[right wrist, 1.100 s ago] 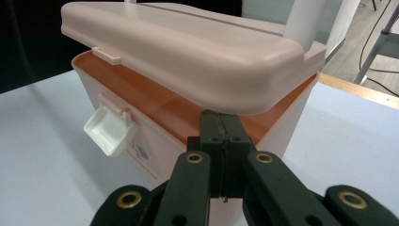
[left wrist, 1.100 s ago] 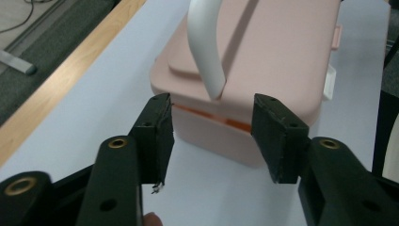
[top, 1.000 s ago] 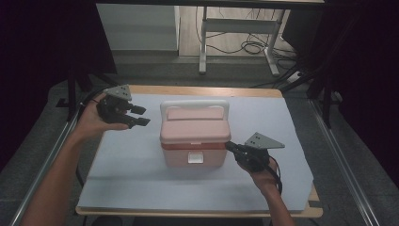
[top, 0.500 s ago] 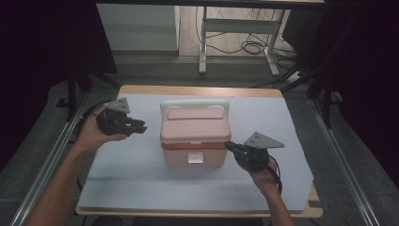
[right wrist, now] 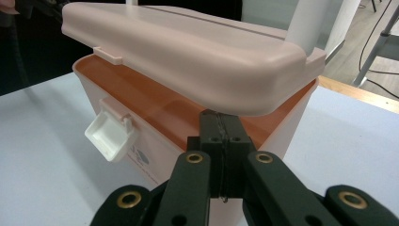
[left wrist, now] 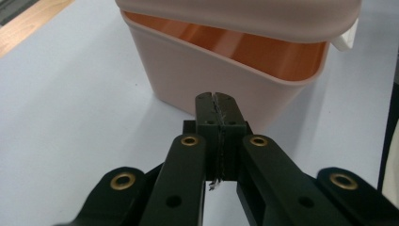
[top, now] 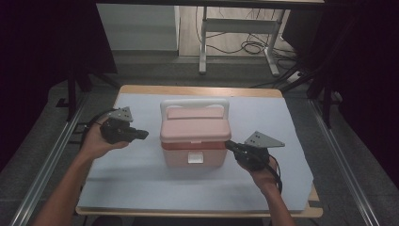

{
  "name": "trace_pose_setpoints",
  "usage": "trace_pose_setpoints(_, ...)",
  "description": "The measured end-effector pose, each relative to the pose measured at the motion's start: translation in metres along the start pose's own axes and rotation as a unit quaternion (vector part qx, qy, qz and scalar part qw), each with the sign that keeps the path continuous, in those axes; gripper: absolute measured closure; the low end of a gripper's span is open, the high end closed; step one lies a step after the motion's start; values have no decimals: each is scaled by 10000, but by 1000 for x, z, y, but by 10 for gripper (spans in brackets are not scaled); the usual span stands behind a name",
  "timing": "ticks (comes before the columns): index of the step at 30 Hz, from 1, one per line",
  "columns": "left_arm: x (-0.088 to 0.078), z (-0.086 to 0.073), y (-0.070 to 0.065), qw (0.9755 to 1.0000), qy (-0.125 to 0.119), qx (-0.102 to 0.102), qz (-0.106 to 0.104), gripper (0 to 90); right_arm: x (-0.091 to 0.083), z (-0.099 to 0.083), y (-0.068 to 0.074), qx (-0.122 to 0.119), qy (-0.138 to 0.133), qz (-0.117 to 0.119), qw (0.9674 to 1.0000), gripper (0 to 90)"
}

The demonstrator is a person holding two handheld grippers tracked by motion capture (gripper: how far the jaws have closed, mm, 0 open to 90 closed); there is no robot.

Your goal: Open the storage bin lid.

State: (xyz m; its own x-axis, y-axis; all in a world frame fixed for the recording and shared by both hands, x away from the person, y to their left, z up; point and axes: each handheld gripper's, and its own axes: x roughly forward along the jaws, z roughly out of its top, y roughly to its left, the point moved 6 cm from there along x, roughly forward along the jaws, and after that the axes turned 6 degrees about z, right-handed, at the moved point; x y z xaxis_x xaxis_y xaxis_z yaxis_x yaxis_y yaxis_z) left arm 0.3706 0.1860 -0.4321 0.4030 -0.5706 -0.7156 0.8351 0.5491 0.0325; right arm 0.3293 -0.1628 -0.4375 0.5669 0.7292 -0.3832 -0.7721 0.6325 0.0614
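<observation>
The pink box (top: pixel 194 141) sat mid-table on the pale blue mat (top: pixel 141 188), lid (right wrist: pixel 188 56) lifted ajar over an orange inner rim; its contents could not be seen. White handle (top: pixel 194 102) upright at the back, white latch (right wrist: pixel 110 134) hanging loose in front. Left gripper (left wrist: pixel 217 106) had just been closing, jaws now pressed together on nothing, near the box's side. Right gripper (right wrist: pixel 220 123), jaws together, tips tucked under the lid's edge.

Each black tool (top: pixel 141 135) has brass-ringed screws and a grey plate.
</observation>
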Motion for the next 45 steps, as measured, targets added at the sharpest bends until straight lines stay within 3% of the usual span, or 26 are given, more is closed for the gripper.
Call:
trace_pose_setpoints(5, 4, -3, -3, 9999, -40, -99, -47, 899, 0, 1, 0, 5, -11, -1, 10000, 900)
trace_pose_setpoints(11, 5, -2, -6, 10000, 11, -44, -17, 899, 0, 2, 0, 8, -3, 0, 10000, 900)
trace_pose_setpoints(12, 4, -2, -5, 10000, 57, 37, -15, 899, 0, 2, 0, 1, 1, -4, 10000, 900)
trace_pose_setpoints(14, 5, -1, -7, 10000, 6, -40, -10, 898, 0, 2, 0, 0, 4, -5, 10000, 900)
trace_pose_setpoints(25, 9, -3, -11, 10000, 27, 5, -17, 898, -2, 6, 0, -26, -6, -23, 10000, 900)
trace_pose_setpoints(32, 0, 8, -34, 9992, -213, 334, -54, 898, -3, 7, 0, -15, -21, -31, 10000, 900)
trace_pose_setpoints(37, -1, 15, -47, 9986, -285, 437, -44, 898, -3, 7, 0, -15, -26, -33, 10000, 900)
trace_pose_setpoints(45, 4, 21, -63, 9984, -343, 431, -93, 899, -4, 7, 0, -14, -25, -26, 10000, 900)
